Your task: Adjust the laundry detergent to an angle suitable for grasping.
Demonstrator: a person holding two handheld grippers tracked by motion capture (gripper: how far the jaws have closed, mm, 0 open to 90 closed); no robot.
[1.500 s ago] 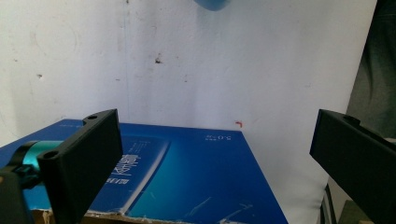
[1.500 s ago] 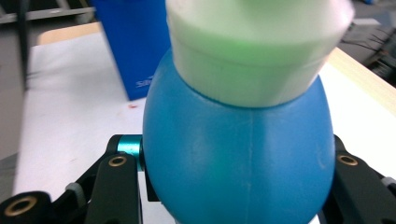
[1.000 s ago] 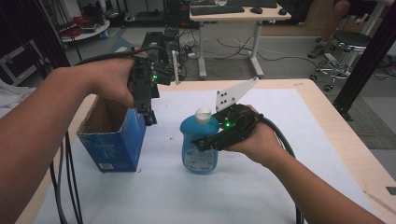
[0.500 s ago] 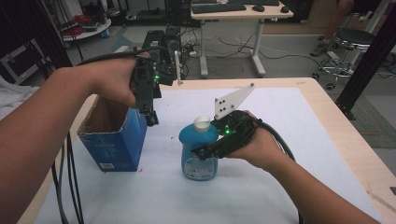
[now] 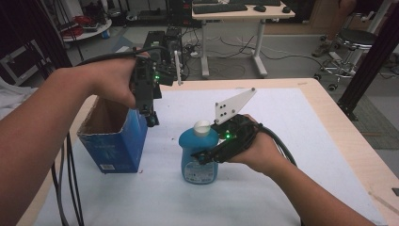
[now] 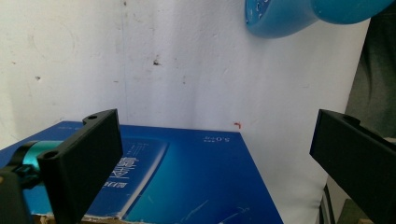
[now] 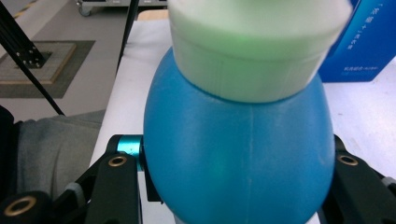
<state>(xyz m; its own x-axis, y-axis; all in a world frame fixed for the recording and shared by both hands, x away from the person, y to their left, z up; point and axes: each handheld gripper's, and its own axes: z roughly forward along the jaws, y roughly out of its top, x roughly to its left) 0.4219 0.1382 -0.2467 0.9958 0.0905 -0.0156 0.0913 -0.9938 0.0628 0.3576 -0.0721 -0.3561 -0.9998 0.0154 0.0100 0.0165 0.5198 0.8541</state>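
Observation:
A blue bottle (image 5: 197, 162) with a white cap (image 5: 203, 127) stands upright on the white table cover (image 5: 291, 122). My right gripper (image 5: 206, 155) comes in from the right and is shut on its rounded upper body. In the right gripper view the bottle (image 7: 238, 154) sits between both black jaws of the right gripper (image 7: 233, 172), under the cap (image 7: 254, 46). My left gripper (image 5: 151, 118) hangs open over the right edge of an open blue carton (image 5: 113, 141). The left gripper (image 6: 217, 130) holds nothing; the carton's side (image 6: 187, 182) lies below its jaws.
The carton is open at the top and stands at the table's left. The wooden table rim (image 5: 339, 122) runs along the right side. Behind the table are a desk (image 5: 235, 12), cables on the floor and a stool (image 5: 357, 40).
The right gripper and the bottle have shifted slightly down and toward the near side. The left gripper has sunk a little over the carton's edge.

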